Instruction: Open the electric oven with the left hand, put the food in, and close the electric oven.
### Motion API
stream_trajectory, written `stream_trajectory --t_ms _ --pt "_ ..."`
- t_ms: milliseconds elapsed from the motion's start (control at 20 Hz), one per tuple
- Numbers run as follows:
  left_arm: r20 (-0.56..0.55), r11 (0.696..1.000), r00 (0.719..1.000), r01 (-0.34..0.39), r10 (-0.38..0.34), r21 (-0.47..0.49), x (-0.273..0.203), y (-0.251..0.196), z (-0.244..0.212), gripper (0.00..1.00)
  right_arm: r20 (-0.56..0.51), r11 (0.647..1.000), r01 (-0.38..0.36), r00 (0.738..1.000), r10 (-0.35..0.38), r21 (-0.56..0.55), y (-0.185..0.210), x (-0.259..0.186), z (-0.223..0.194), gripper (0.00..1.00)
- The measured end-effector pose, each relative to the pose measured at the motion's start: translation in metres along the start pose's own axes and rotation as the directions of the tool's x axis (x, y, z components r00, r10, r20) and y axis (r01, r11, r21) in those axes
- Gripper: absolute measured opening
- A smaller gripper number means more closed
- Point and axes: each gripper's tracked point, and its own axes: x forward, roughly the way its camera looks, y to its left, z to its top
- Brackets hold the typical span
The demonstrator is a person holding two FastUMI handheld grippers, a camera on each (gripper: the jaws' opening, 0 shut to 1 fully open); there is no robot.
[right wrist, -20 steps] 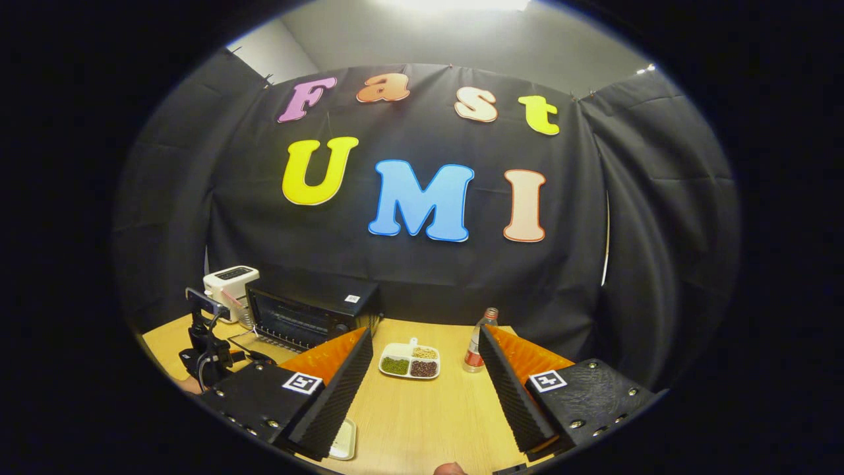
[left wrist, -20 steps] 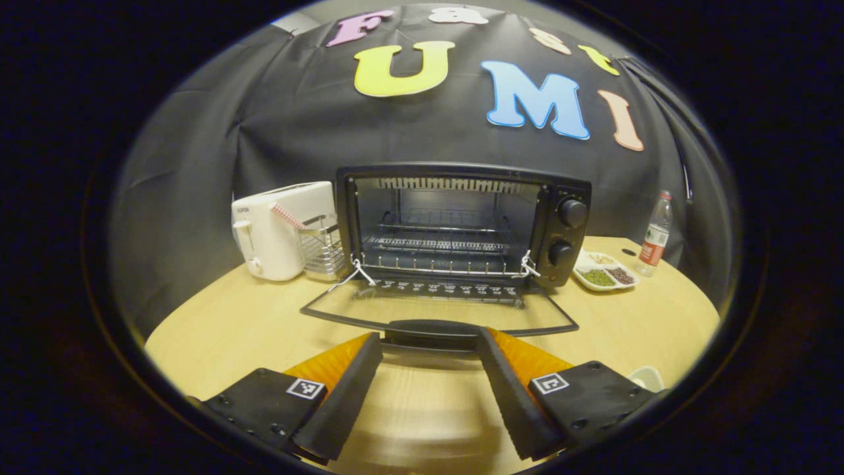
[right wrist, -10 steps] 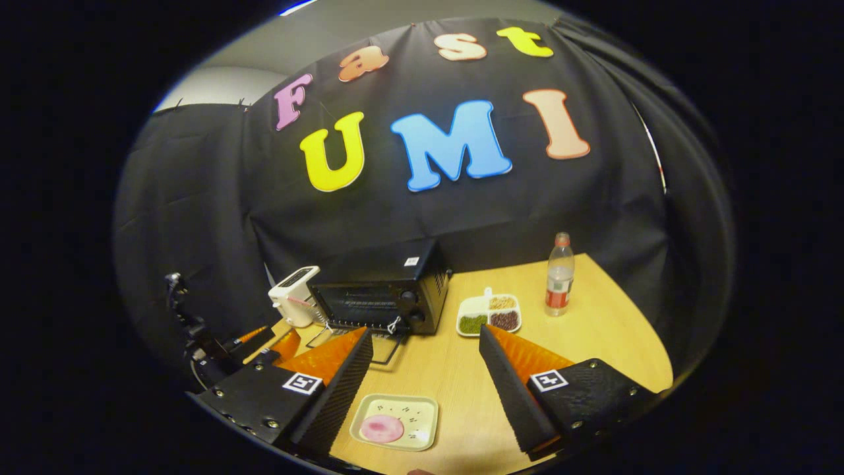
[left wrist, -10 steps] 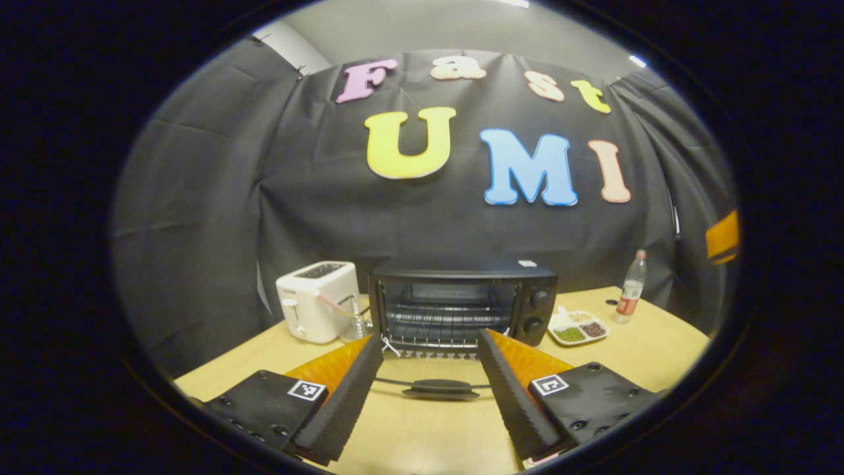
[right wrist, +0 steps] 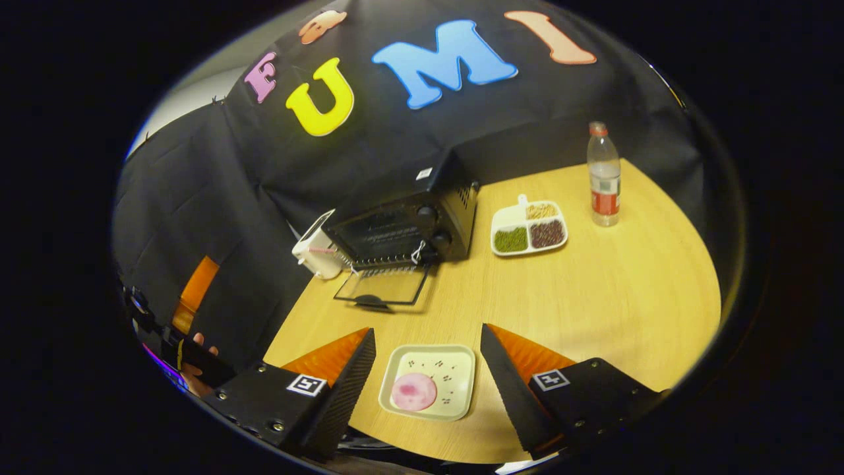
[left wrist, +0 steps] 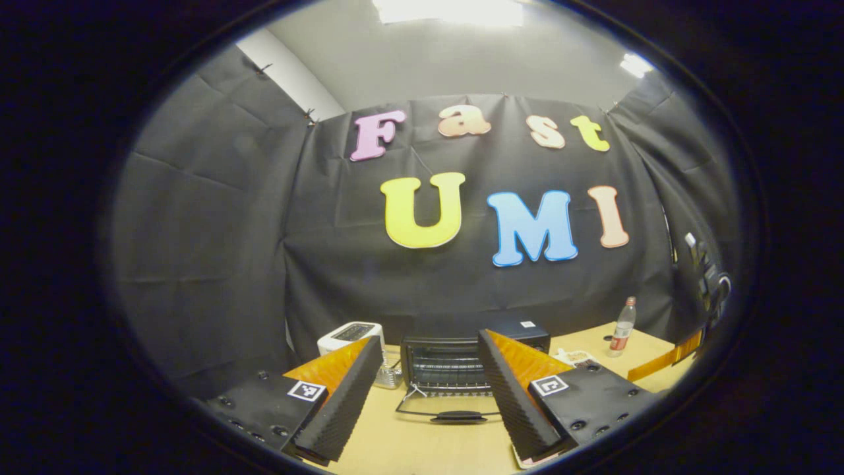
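Note:
The black electric oven [left wrist: 455, 361] stands at the back of the wooden table with its glass door [left wrist: 455, 412] folded down flat. My left gripper [left wrist: 430, 338] is open and empty, well back from the door handle and pointing at the booth wall. In the right gripper view the oven [right wrist: 409, 221] and its lowered door [right wrist: 382, 287] lie farther off. A pale square plate [right wrist: 455, 369] carrying a round pink slice of food [right wrist: 413, 391] sits near the table's front edge. My right gripper [right wrist: 427, 331] is open above it, one finger on each side of the plate.
A white toaster [right wrist: 315, 254] stands left of the oven. A sectioned dish of beans [right wrist: 529, 227] and a water bottle [right wrist: 603, 175] are to its right. A hand [right wrist: 198, 343] holds the left gripper at the far left edge.
My left gripper has pulled back from the open oven door and tilted up. My right gripper has tipped down toward the table, bringing the plate of food between its fingers.

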Motion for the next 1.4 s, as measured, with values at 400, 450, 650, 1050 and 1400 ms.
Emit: stream_trajectory --t_ms 400,450,650,1050,1400 --pt "0.027 0.993 0.992 -0.120 0.120 0.002 -0.033 0.055 0.004 1.00 -0.307 1.000 0.000 0.952 -0.009 -0.028 -0.028 0.046 -0.069 0.98" --pt "0.020 0.991 0.991 -0.136 0.136 0.005 -0.035 0.061 0.001 1.00 -0.340 0.999 0.011 0.940 -0.022 -0.034 -0.034 0.051 -0.077 0.98" --pt "0.004 0.985 0.985 -0.170 0.170 0.038 -0.041 0.078 -0.005 1.00 -0.467 0.999 0.025 0.884 -0.011 0.023 -0.044 0.066 -0.105 0.98" --pt "0.000 0.982 0.983 -0.183 0.183 0.038 -0.037 0.087 -0.004 1.00 -0.584 0.984 0.152 0.809 -0.068 0.096 -0.068 0.075 -0.118 0.46" --pt "0.014 0.986 0.986 -0.165 0.165 0.029 -0.028 0.084 -0.002 1.00 -0.563 0.981 0.167 0.822 -0.082 0.100 -0.071 0.079 -0.118 0.01"
